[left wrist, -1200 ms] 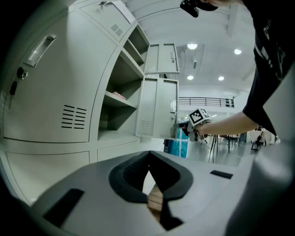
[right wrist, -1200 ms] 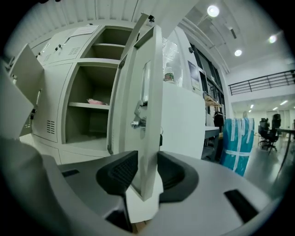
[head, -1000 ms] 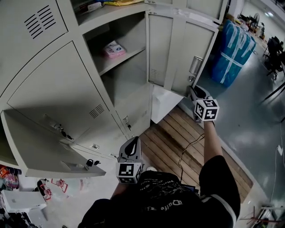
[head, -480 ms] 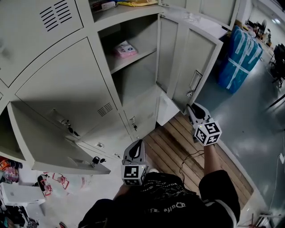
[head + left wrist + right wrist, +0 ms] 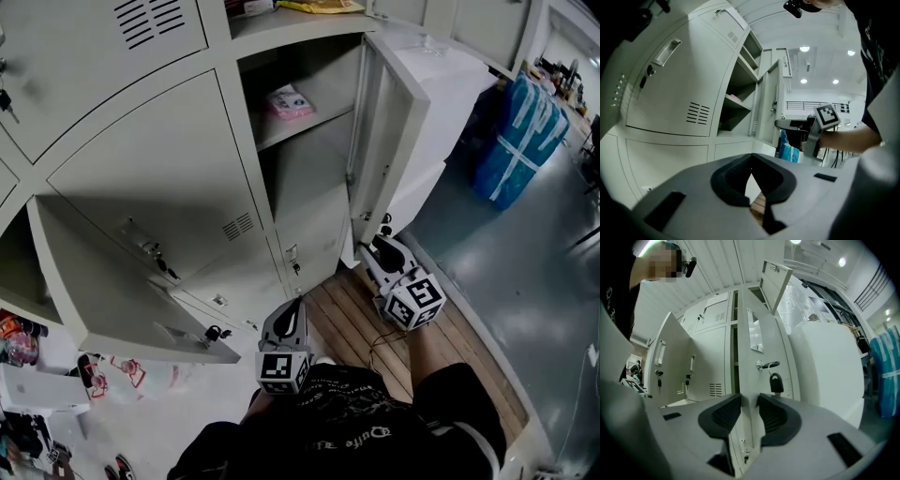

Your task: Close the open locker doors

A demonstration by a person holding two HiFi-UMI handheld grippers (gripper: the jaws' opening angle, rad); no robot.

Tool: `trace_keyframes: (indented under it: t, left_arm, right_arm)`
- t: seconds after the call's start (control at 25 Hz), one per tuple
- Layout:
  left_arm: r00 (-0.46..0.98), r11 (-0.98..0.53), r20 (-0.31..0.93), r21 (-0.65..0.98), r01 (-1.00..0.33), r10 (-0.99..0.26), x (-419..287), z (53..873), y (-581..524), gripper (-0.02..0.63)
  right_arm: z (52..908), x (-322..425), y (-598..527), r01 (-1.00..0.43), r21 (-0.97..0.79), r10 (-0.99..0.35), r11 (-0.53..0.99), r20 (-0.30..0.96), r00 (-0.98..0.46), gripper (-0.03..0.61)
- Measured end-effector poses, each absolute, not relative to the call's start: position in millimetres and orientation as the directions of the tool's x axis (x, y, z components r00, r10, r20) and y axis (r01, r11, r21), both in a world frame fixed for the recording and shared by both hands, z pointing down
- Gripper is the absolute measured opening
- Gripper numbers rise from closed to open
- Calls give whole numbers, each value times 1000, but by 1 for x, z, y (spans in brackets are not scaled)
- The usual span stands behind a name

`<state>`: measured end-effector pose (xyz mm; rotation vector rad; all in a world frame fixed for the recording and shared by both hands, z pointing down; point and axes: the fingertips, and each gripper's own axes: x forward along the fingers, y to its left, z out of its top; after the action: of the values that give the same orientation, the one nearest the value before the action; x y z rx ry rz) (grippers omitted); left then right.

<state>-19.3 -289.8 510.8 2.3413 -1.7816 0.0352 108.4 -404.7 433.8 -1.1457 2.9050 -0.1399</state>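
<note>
A tall grey locker door point(image 5: 392, 141) stands half open at the right of the locker bank, its compartment showing a shelf with a pink packet point(image 5: 289, 101). My right gripper point(image 5: 372, 249) is at that door's lower edge. In the right gripper view the door's edge point(image 5: 764, 348), with handle and padlock, runs between the jaws of the right gripper point(image 5: 749, 399), which are opening and no longer pinch it. A second door point(image 5: 112, 291) hangs open at the lower left. My left gripper point(image 5: 292, 307) hovers low before the lockers; in its own view the left gripper point(image 5: 751, 157) is shut and empty.
A wooden pallet point(image 5: 349, 323) lies on the floor under the right gripper. A blue wrapped bundle point(image 5: 525, 141) stands at the right beyond a white box. Bags and clutter point(image 5: 28, 375) lie at the lower left. Another small door point(image 5: 776, 282) is open higher up.
The tall door has swung left toward its locker, and my right gripper has moved left and nearer with it. The left gripper has barely moved.
</note>
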Motion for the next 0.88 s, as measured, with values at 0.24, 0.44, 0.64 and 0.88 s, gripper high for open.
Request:
trace_keyframes:
  t: [0.24, 0.44, 0.64, 0.88]
  left_arm:
    - [226, -208, 153, 123, -970, -962, -33, 515, -291, 8]
    - [192, -174, 147, 131, -976, -970, -41, 519, -293, 8]
    - [167, -149, 152, 124, -981, -974, -45, 519, -296, 8]
    - [138, -124, 135, 103, -987, -981, -53, 514, -302, 8]
  right_arm:
    - [440, 56, -402, -578, -90, -579, 811, 15, -815, 80]
    - [439, 11, -414, -544, -31, -543, 839, 27, -839, 77]
    - [440, -24, -429, -506, -8, -505, 863, 41, -862, 74]
    - [443, -54, -459, -498, 30, -499, 867, 70, -864, 58]
